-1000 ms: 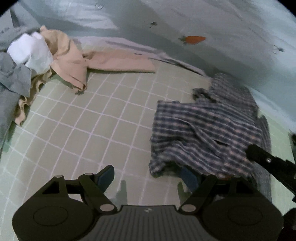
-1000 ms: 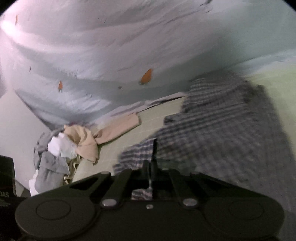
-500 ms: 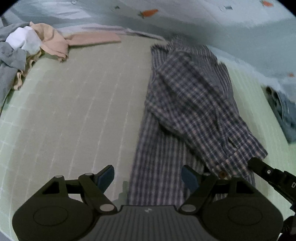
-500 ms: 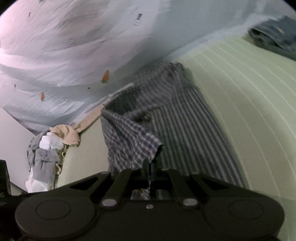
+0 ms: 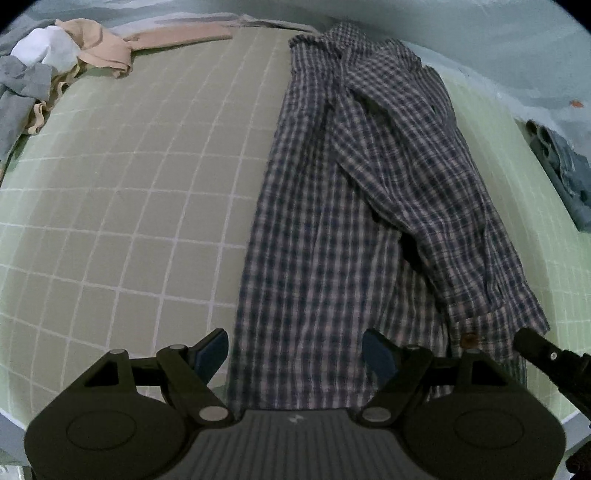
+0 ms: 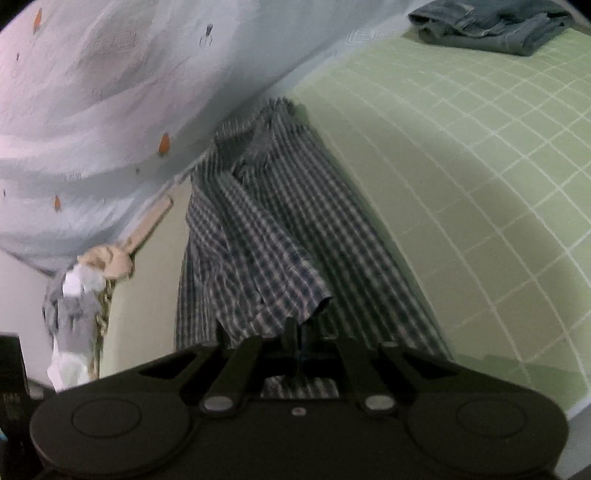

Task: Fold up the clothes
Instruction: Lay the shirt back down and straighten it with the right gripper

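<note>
A green gridded mat (image 5: 129, 206) lies before a pale printed sheet (image 6: 110, 92).

Left wrist cam sits behind its own gripper (image 5: 295, 358), looking steeply down onto the green grid mat (image 5: 122, 206). Near view: the plaid shirt (image 5: 332, 229) fills centre-right of frame and runs away from the lens. Right gripper tip (image 5: 532, 341) pokes in at the lower right edge.

Right wrist cam looks along its gripper (image 6: 297, 345) at a shallower tilt, so the patterned blue sheet (image 6: 110, 110) behind the mat fills the upper left.

Shared by both: plaid shirt (image 6: 258, 236), mat (image 6: 461, 177), clothes pile (image 5: 48, 74) at far left (image 6: 81, 295), folded denim (image 5: 561, 173) at far right (image 6: 491, 26).
</note>
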